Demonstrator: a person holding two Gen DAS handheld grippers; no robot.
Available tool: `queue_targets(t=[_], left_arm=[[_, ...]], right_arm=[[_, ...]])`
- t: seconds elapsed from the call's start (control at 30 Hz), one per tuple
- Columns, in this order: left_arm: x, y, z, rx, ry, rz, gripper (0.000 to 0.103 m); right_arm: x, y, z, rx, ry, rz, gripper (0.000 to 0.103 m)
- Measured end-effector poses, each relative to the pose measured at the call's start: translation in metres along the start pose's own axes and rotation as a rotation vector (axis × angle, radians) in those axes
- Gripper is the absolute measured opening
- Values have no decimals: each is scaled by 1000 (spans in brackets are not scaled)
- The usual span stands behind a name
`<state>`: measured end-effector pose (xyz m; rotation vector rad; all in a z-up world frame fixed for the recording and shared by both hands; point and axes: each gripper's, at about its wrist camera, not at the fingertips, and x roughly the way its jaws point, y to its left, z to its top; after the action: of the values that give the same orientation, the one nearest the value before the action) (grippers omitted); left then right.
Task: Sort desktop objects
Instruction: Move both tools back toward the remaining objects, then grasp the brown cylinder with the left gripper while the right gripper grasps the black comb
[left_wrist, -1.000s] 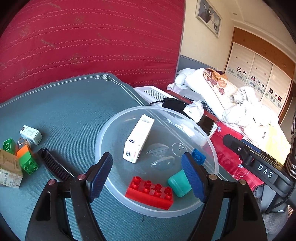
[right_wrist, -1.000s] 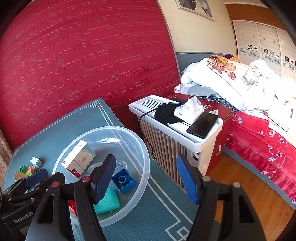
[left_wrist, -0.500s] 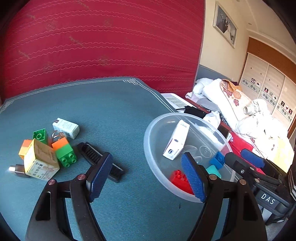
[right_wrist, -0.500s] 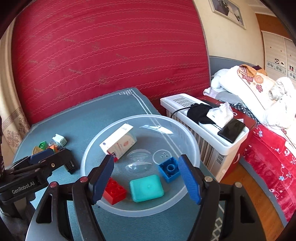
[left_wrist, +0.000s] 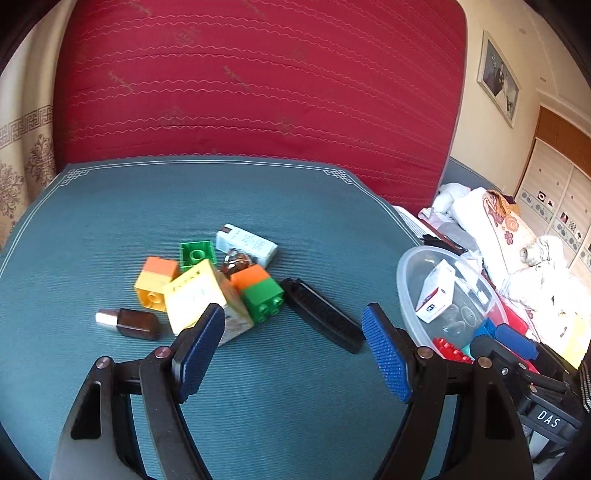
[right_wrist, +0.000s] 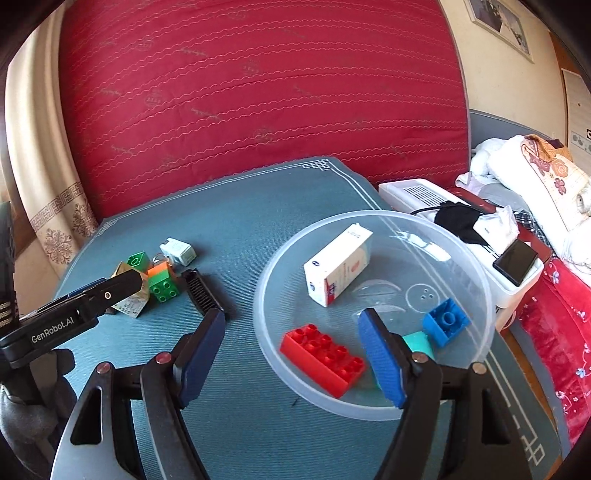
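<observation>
A clear round plastic bowl (right_wrist: 373, 402) sits on the counter (right_wrist: 258, 206), a ribbed teal mat, holding a white carton (right_wrist: 338, 266), studded red brick (right_wrist: 323, 360), blue brick (right_wrist: 445, 325) and teal block (right_wrist: 417, 341). Left gripper (left_wrist: 293, 349) fingers gape empty; right gripper (right_wrist: 293, 350) fingers are opening, empty. Only the left view shows the dark brown bottle (left_wrist: 135, 324) by the loose bricks

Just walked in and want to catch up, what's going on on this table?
A person with a claw in each hand is sorting small objects into a clear plastic bowl. It already holds a red brick, a blue brick, a teal piece and a white box. The left claw is open, empty, facing the unsorted pile. The right claw is opening, empty.
</observation>
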<state>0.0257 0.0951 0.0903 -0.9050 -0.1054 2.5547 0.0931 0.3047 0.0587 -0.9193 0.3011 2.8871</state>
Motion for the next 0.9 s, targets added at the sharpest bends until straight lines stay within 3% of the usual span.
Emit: queue_targets(t=[0.4,0.67,0.9], left_arm=[[1,82,-1,-17,25,150,80],[13,109,-4,-57,50,193,80],[34,108,-10,-46,103,195,80]], right_arm=[[25,56,-10,-39,64,111,78],[35,81,-16,-74,92,148,78],[46,83,-20,-75,117,150,78]])
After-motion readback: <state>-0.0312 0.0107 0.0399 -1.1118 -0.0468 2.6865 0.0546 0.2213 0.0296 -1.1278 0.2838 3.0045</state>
